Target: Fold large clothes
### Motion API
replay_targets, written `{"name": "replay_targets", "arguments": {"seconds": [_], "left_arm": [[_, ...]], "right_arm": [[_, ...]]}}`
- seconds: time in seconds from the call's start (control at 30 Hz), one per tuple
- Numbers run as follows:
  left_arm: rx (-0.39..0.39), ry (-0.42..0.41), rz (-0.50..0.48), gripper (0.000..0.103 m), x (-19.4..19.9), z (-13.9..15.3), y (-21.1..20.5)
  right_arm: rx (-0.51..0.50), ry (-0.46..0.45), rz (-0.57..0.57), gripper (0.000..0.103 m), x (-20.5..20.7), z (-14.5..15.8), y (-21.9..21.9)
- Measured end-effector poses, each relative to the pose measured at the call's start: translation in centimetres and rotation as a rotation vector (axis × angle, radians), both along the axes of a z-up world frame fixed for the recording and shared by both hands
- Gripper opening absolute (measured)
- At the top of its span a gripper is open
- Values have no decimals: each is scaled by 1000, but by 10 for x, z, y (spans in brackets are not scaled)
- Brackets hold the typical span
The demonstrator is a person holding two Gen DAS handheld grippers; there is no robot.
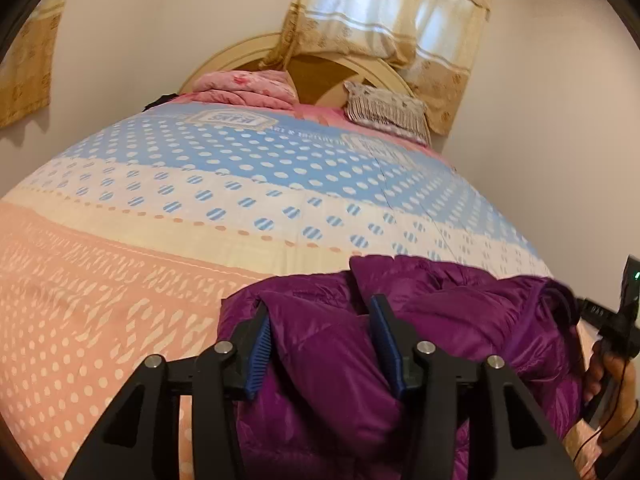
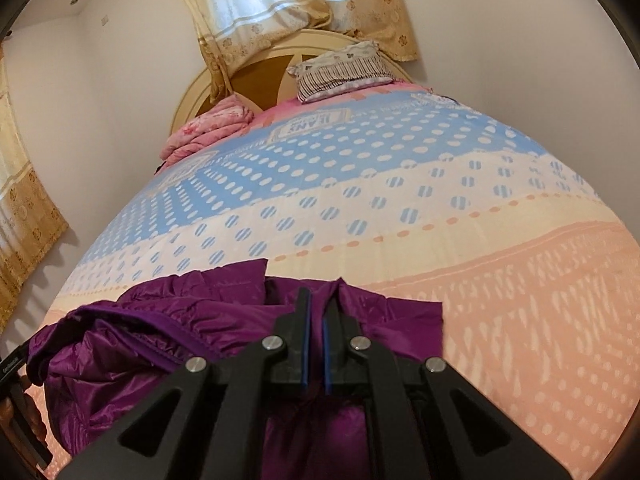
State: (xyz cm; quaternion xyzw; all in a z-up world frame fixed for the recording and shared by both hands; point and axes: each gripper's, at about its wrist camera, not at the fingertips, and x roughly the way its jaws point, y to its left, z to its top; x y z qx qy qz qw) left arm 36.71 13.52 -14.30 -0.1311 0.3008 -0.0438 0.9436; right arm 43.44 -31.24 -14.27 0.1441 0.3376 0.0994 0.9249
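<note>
On the near end of the bed (image 1: 120, 280) lies the purple puffer jacket (image 1: 328, 360), bunched and partly doubled over on the peach band of the patterned bedspread (image 2: 520, 300), and I judge the fold is being laid down just now. My left tool (image 1: 320, 320) stands about half wide, its blue pads on either side of a ridge of the shiny fabric; from this view I read them as clear of the cloth, not pinching it. My right tool (image 2: 316, 320) is drawn nearly shut, and a thin peak of purple cloth rises right at its tips, so I take it as gripping a jacket edge, though the pinch itself is hard to see.

To do this step well I would lower the right side flat before letting go, keep both edges level so the 2 layers line up, then press out the trapped air, since padded nylon like this springs back and slides.

Further out, the far half of the bed is bare bedspread, plenty of room. At the headboard (image 2: 192, 92) sit a folded pink quilt (image 1: 248, 88) and a striped pillow (image 2: 344, 68), well apart from the work. Curtains (image 2: 260, 4) hang behind. Nothing blocks the fold; only the jacket's loose ruffled hem (image 2: 140, 320) between my 2 tools could snag
</note>
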Motion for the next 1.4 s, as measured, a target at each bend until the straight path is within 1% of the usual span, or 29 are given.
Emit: {"name": "replay_targets", "arguments": {"seconds": [0.03, 0.2, 0.23, 0.27, 0.3, 0.33, 0.37, 0.4, 0.47, 0.53, 0.57, 0.6, 0.67, 0.73, 0.8, 0.83, 0.9, 0.93, 0.97, 1.0, 1.07, 1.1, 1.13, 1.17, 1.2, 1.23, 1.27, 1.37, 1.4], "left_arm": [[-10, 0, -3, 53, 1, 0, 1], [2, 19, 25, 56, 11, 0, 5], [27, -1, 58, 67, 10, 3, 5], [51, -20, 87, 85, 8, 6, 5], [68, -40, 110, 91, 6, 9, 5], [73, -62, 125, 94, 4, 13, 6], [68, -70, 119, 94, 3, 15, 5], [68, -64, 112, 95, 3, 15, 5], [93, -63, 122, 95, 2, 17, -1], [130, -88, 130, 95, -4, 21, -11], [147, -99, 130, 95, -6, 23, -17], [169, -116, 125, 95, -10, 25, -26], [211, -142, 117, 95, -14, 29, -42], [267, -166, 95, 95, -16, 29, -60], [347, -168, 52, 95, -14, 24, -81], [374, -164, 43, 95, -10, 20, -87], [431, -128, 1, 95, 1, 7, -99], [490, -95, -3, 95, 12, -4, -104], [521, -79, 18, 95, 18, -12, -104], [529, -54, 45, 95, 27, -20, -99], [517, -8, 101, 95, 38, -32, -84], [491, 24, 135, 95, 44, -37, -75], [419, 59, 152, 96, 49, -43, -62], [370, 79, 165, 96, 53, -46, -53], [318, 101, 189, 96, 56, -49, -45], [287, 106, 191, 96, 58, -51, -42], [276, 106, 186, 96, 59, -51, -42], [309, 99, 175, 96, 60, -49, -46], [308, 83, 152, 96, 58, -43, -49]], "right_arm": [[-5, 13, 1, 9, 3, -3, 1], [-27, 27, -2, 10, 11, -12, 5], [-30, 31, -2, 12, 12, -13, 6], [-32, 38, -1, 16, 14, -14, 7], [-20, 47, 2, 19, 16, -15, 7], [-14, 50, 4, 30, 18, -16, 7], [-12, 45, 2, 44, 19, -14, 8], [-13, 31, -6, 49, 18, -12, 9], [-22, -14, -37, 66, 14, -1, 12], [-56, -74, -94, 75, 4, 14, 14], [-70, -94, -108, 77, 0, 20, 17], [-83, -113, -119, 78, -5, 27, 21], [-93, -126, -99, 78, -14, 35, 34], [-102, -114, -18, 78, -24, 39, 60], [-135, -63, 101, 78, -30, 34, 92], [-165, -35, 171, 77, -32, 29, 111], [-301, 19, 219, 76, -28, 14, 141], [-344, 44, 226, 75, -21, 6, 149], [-347, 58, 210, 72, -15, 0, 149], [-335, 81, 158, 72, -4, -7, 142], [-297, 95, 63, 71, 11, -17, 119], [-284, 82, -1, 71, 18, -23, 106], [-273, 85, -45, 72, 23, -30, 95], [-249, 107, -58, 73, 26, -37, 88], [-214, 121, -58, 73, 29, -43, 83], [-197, 109, -54, 73, 28, -45, 82], [-207, 95, -50, 73, 26, -45, 84], [-209, 83, 13, 75, 24, -41, 91], [-221, 99, 40, 74, 27, -41, 95]]}}
